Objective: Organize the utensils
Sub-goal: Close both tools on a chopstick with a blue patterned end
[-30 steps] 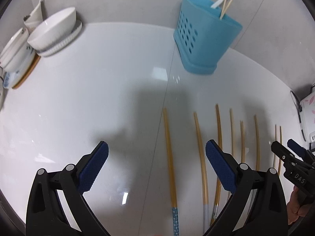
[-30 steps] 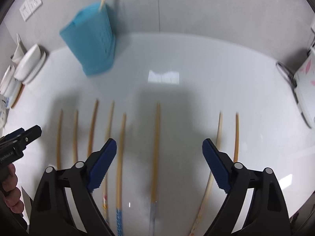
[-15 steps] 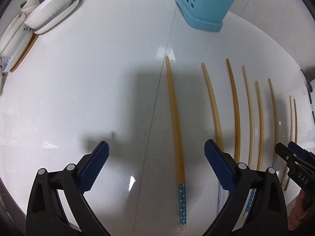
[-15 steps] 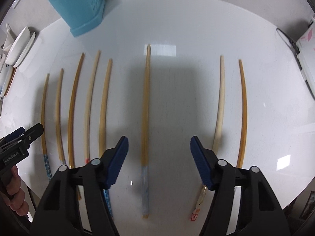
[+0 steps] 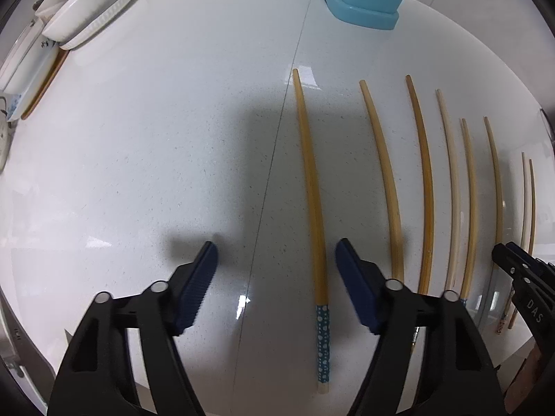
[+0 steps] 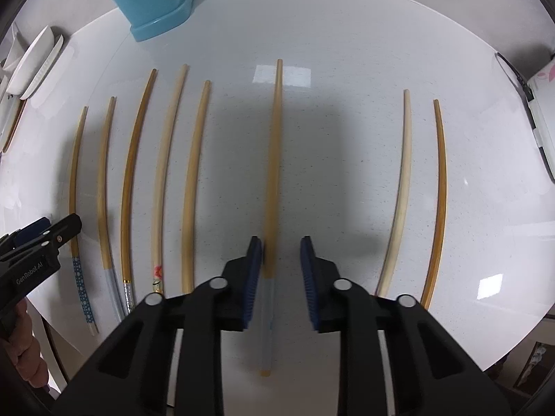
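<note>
Both jaws parted, gripping nothing — each straddles a chopstick: dotted chopstick [image 5: 314,187] left, clear-ended chopstick [image 6: 272,180] right.

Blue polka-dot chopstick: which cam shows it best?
Left wrist. The blue polka-dot chopstick lies full length, sharp, between the open left gripper fingers. In the right wrist view it sits at the far left edge, small, partly behind the left gripper.
</note>
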Demonstrator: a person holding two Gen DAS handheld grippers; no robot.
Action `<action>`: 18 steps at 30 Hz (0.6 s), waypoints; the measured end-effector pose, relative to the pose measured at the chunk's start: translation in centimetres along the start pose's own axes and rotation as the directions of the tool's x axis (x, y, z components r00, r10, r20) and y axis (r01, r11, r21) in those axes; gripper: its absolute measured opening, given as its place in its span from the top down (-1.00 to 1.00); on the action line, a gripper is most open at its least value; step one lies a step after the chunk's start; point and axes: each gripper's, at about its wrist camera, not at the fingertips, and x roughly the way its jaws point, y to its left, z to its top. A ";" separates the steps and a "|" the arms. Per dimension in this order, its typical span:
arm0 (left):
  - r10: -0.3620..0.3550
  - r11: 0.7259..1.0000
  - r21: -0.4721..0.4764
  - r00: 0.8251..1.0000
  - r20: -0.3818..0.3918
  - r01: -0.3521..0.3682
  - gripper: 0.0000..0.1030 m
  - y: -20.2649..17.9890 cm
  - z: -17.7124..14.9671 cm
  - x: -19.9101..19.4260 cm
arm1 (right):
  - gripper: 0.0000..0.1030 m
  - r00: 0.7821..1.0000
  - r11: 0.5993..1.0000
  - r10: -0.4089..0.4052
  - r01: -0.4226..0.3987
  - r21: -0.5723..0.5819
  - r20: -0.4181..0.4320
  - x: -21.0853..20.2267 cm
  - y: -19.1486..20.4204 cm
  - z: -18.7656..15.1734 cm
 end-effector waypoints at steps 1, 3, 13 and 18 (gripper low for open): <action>0.001 1.000 0.003 1.000 -0.001 -0.001 0.01 -0.2 0.2 -0.2 | 0.66 1.000 1.000 -0.001 0.001 -0.002 -0.003 0.0 0.2 0.1; 0.005 1.000 0.005 1.000 -0.012 -0.005 0.42 -0.4 0.3 -0.5 | 0.74 1.000 1.000 -0.005 0.005 -0.005 -0.009 0.0 0.6 0.3; 0.005 1.000 0.022 1.000 -0.022 -0.005 0.87 0.3 -0.2 -0.7 | 0.87 1.000 1.000 -0.005 0.005 0.001 -0.013 -0.4 0.7 0.7; -0.003 1.000 0.023 1.000 -0.010 0.003 0.87 0.5 -0.2 -1.3 | 0.87 1.000 1.000 0.005 -0.005 0.001 -0.002 -0.8 -0.7 0.0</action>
